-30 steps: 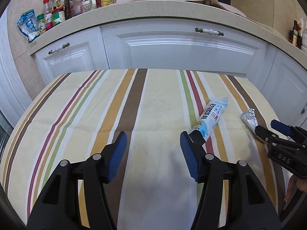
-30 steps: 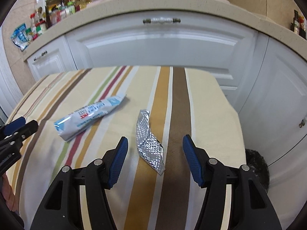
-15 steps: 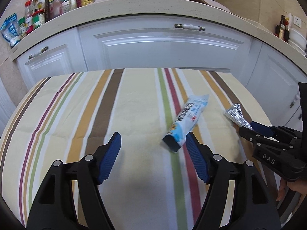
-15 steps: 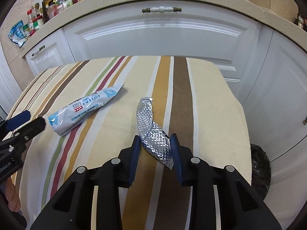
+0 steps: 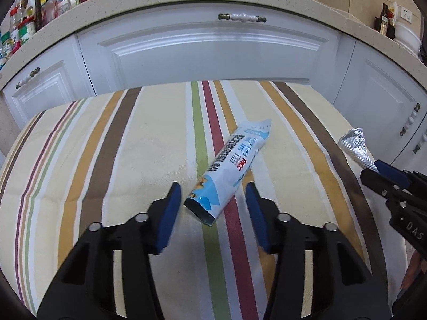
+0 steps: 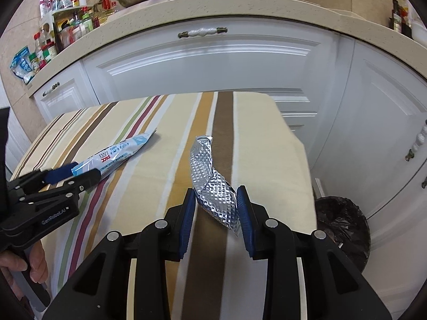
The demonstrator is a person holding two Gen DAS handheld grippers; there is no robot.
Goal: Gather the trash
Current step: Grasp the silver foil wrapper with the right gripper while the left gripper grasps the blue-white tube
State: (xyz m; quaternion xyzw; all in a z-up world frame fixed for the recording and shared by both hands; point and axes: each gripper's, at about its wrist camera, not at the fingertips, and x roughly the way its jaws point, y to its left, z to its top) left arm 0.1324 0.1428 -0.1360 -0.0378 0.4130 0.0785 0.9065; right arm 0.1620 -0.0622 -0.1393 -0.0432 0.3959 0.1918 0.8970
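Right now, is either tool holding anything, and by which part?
The right tool grips the silver foil wrapper at its near end. The left tool is closing around the blue-white packet's near end, pads not yet touching.

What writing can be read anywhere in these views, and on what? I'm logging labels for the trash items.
"PKC", red letters on the blue-and-white wrapper; its larger characters are not legible to me.
"GenRobot.AI" on the left gripper body.
"DAS" on the right gripper body, cut off by the frame edge.
Silver foil wrapper: no print.
Labels on the countertop jars: too small.
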